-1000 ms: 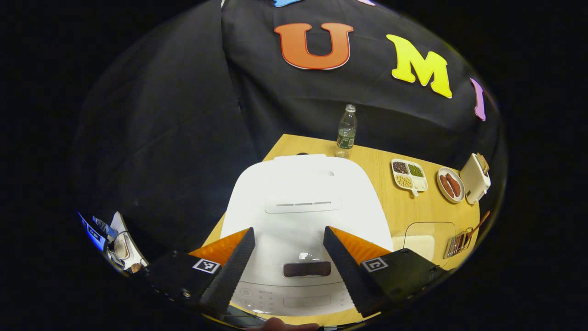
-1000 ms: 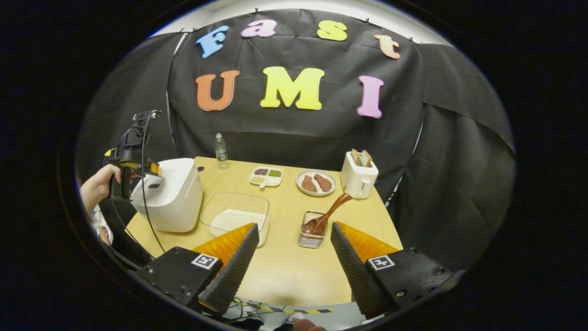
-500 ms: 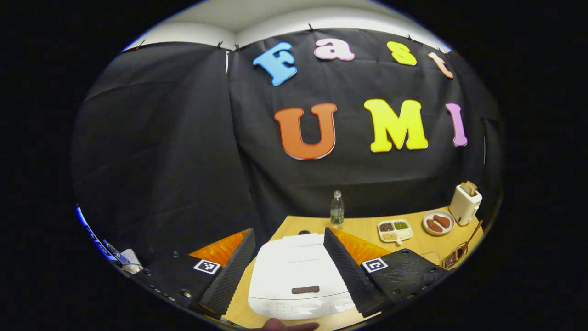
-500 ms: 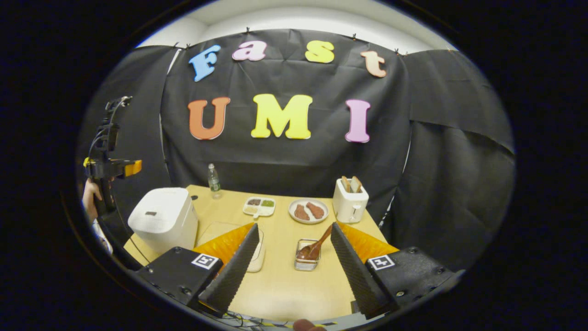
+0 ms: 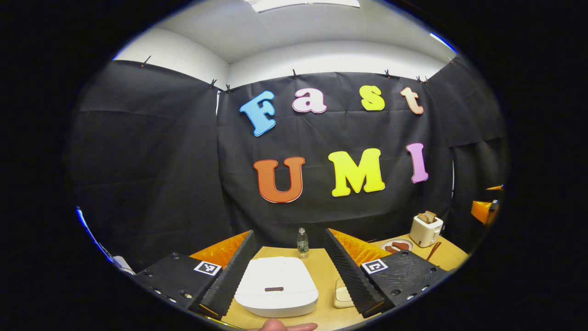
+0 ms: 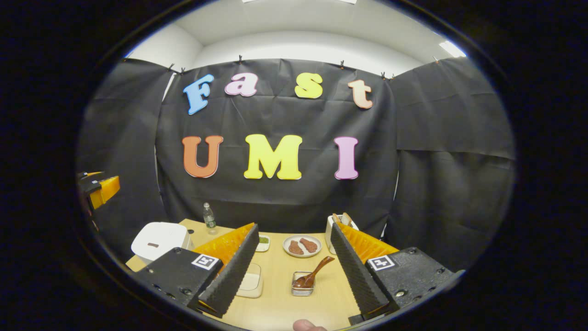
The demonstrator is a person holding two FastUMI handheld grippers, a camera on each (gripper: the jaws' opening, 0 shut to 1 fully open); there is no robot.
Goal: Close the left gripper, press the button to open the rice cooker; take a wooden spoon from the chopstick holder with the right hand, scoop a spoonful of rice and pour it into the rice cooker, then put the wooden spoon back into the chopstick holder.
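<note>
While black cloth drapes the booth on three sides under a white ceiling, a light wooden table (image 6: 275, 303) sits low in both views. Seen from the left gripper view, the left gripper (image 5: 290, 271) hangs above the table with its fingers spread wide, grasping nothing; between them lies the white rice cooker (image 5: 275, 287), lid down, its dark button (image 5: 274, 289) facing up. Behind it stands a water bottle (image 5: 302, 242). In the right gripper view, the right gripper (image 6: 294, 269) is likewise released and empty, well above the table. Between its fingers sits the metal chopstick holder (image 6: 302, 288) with the wooden spoon (image 6: 314, 276) leaning in it, handle tilted right. A clear dish of white rice (image 6: 250, 281) lies just left. Farther back, a plate (image 6: 302, 245) holds reddish-brown pieces, beside a white toaster (image 6: 331, 226) with bread in its slots.
</note>
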